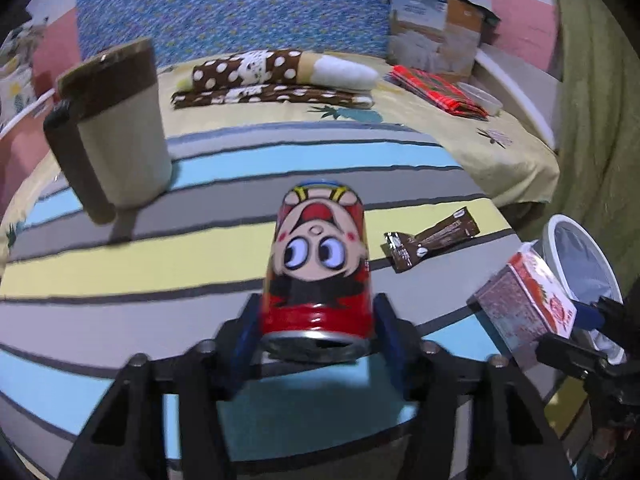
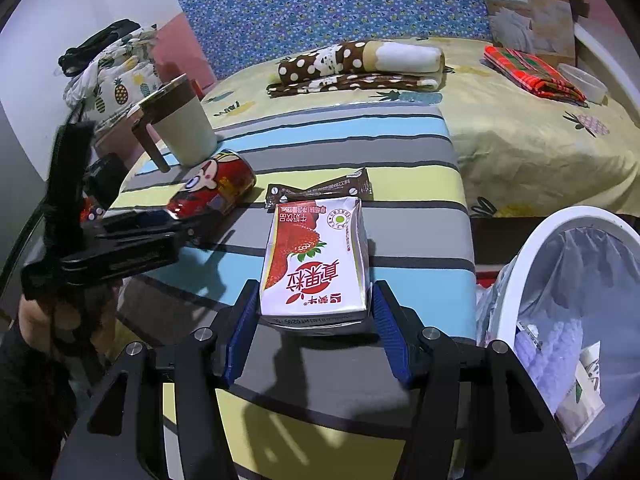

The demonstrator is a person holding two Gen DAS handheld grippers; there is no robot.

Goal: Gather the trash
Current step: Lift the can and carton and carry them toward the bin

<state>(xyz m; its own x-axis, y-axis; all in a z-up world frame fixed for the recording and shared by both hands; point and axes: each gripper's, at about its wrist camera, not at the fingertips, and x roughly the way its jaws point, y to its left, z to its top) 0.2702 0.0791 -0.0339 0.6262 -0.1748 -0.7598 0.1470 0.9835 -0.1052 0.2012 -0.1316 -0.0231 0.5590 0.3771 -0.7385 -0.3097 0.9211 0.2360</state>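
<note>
The can (image 1: 318,276) lies between the left claw (image 1: 318,344) fingers, long axis pointing away, pads closing against it; the right claw (image 2: 316,320) holds the carton (image 2: 316,256), bin (image 2: 532,276) just right.

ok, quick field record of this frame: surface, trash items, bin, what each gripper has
surface: striped cloth over a raised top beside a bed
left gripper: jaws around the red cartoon can, which lies on its side with its open end toward the camera
right gripper: shut on the strawberry milk carton
loose trash: brown wrapper, flat on the cloth just beyond the carton
bin: white bin with liner, right of the surface, some trash inside
non-trash: lidded mug standing behind the can
</note>
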